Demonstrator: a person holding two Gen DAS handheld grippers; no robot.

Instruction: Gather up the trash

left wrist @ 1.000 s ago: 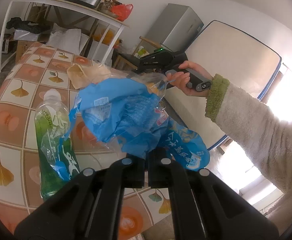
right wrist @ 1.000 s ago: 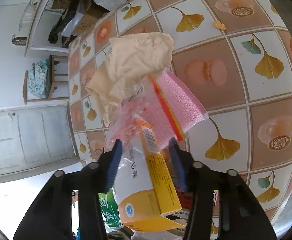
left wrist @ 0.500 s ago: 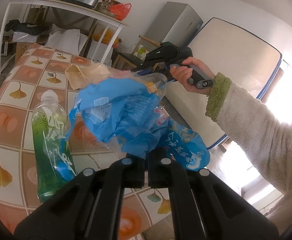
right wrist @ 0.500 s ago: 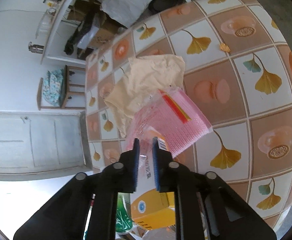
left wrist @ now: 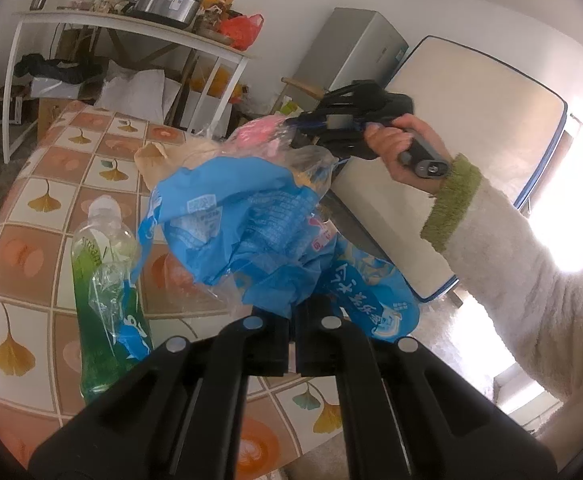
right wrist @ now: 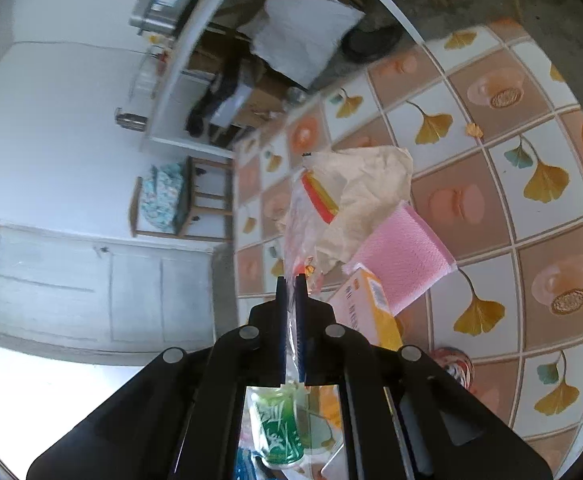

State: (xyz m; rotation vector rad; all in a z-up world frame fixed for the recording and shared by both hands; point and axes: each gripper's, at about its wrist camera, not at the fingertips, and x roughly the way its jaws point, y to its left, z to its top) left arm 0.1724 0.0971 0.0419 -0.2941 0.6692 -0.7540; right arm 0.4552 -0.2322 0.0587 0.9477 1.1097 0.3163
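The left gripper (left wrist: 291, 332) pinches the crumpled blue plastic bag (left wrist: 251, 224) at centre frame, its mouth gaping. The right gripper (right wrist: 290, 300) clamps the clear plastic wrapper with the pink pad (right wrist: 401, 258), lifted above centre. Lower right, an orange-and-white carton (right wrist: 367, 308); lower left, a green bottle (left wrist: 103, 292). Beneath lies the ginkgo-patterned tablecloth (right wrist: 531, 264); upper left, a cluttered white shelf (left wrist: 131, 28).

Strong daylight floods in from the window (left wrist: 571, 184) at the right of the left wrist view, washing out the sleeve (left wrist: 531, 280) in glare. Both fisheye views bend hard toward dark, vignetted edges. The right wrist view is brightly lit but motion-blurred, most at the white shelf (right wrist: 195, 40) up top.
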